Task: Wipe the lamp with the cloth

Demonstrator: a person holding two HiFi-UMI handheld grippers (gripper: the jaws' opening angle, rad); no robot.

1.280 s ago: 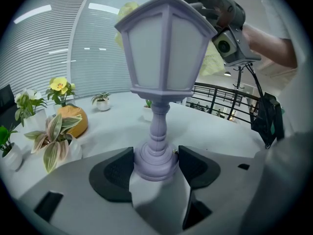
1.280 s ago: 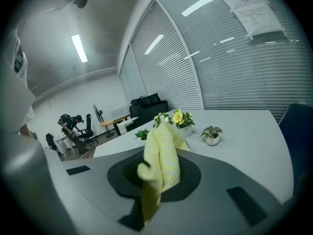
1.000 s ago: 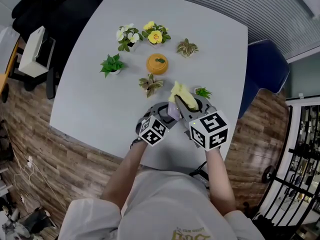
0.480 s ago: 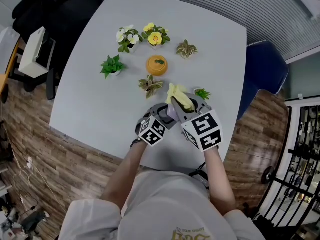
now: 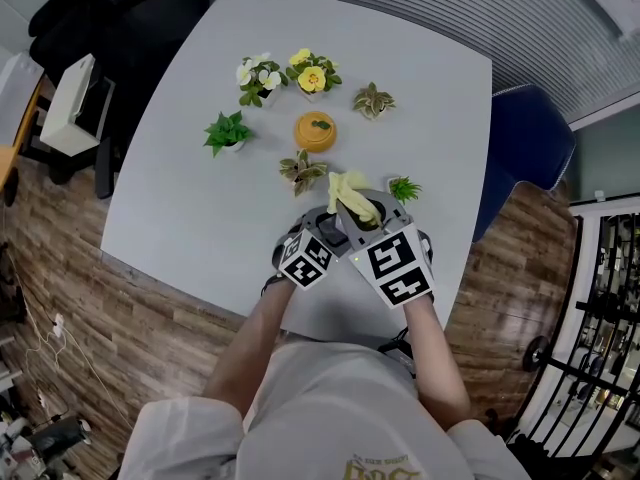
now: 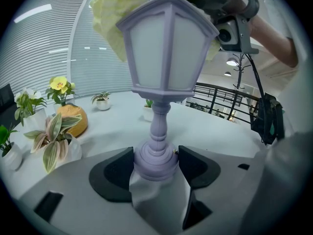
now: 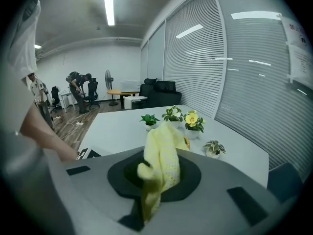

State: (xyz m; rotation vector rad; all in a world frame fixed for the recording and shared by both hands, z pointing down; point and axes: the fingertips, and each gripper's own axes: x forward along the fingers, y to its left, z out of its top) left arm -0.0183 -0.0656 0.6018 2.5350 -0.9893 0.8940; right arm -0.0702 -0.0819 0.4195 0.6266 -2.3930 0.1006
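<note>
Carrying the yellow cloth leftward over the lamp top since a second ago, pinching it between the fully closed jaws of the right gripper. Clamping the lilac lamp by its round base with the left gripper, jaws part open around it, keeping it upright over the near part of the grey table. Draping cloth folds behind the lantern head. Leaving the orange pot and potted plants well beyond.

You've got six little potted plants on one table, one orange round pot, one purple lamp, one yellow cloth, one blue chair, plus two grippers: left gripper, right gripper.
</note>
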